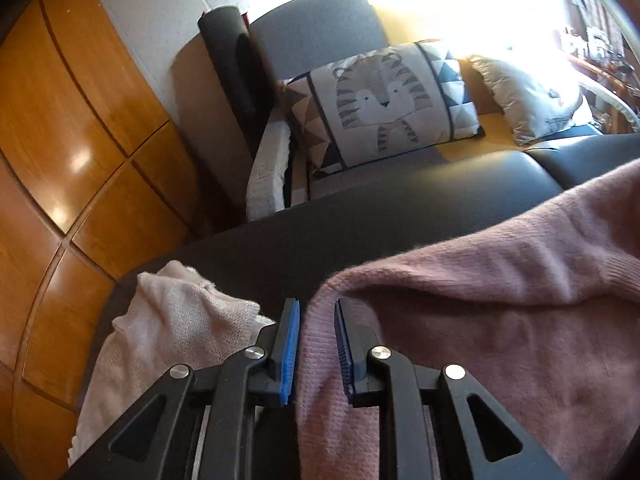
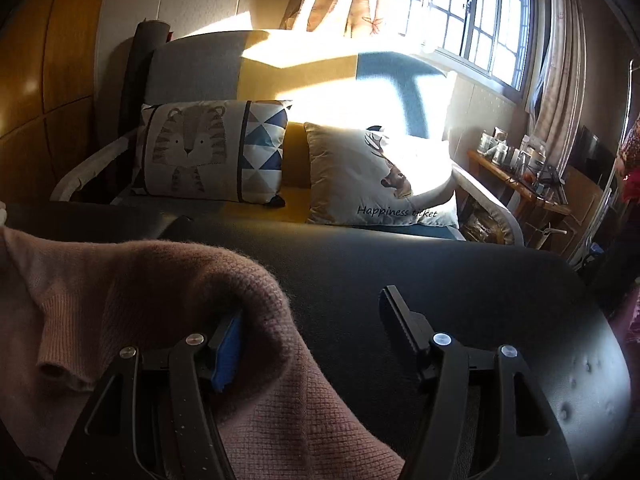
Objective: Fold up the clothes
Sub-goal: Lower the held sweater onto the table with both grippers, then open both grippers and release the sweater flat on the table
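Note:
A pink knit sweater (image 1: pixel 480 320) lies rumpled on a black padded surface (image 1: pixel 360 232). My left gripper (image 1: pixel 318 308) is shut on a fold at the sweater's left edge, and fabric fills the narrow gap between the blue pads. In the right wrist view the same sweater (image 2: pixel 120 280) covers the left half, with a cuff showing at the lower left. My right gripper (image 2: pixel 312 304) stands wide open. A raised fold drapes over its left finger (image 2: pixel 228 344), while its right finger (image 2: pixel 400 320) hovers over the bare black surface (image 2: pixel 460 272).
A cream knit garment (image 1: pixel 172 320) lies bunched at the surface's left end. Behind stands a sofa with a tiger cushion (image 2: pixel 208 148) and a deer cushion (image 2: pixel 372 176). Wooden panels (image 1: pixel 60 120) are on the left; a cluttered side table (image 2: pixel 520 168) and a window on the right.

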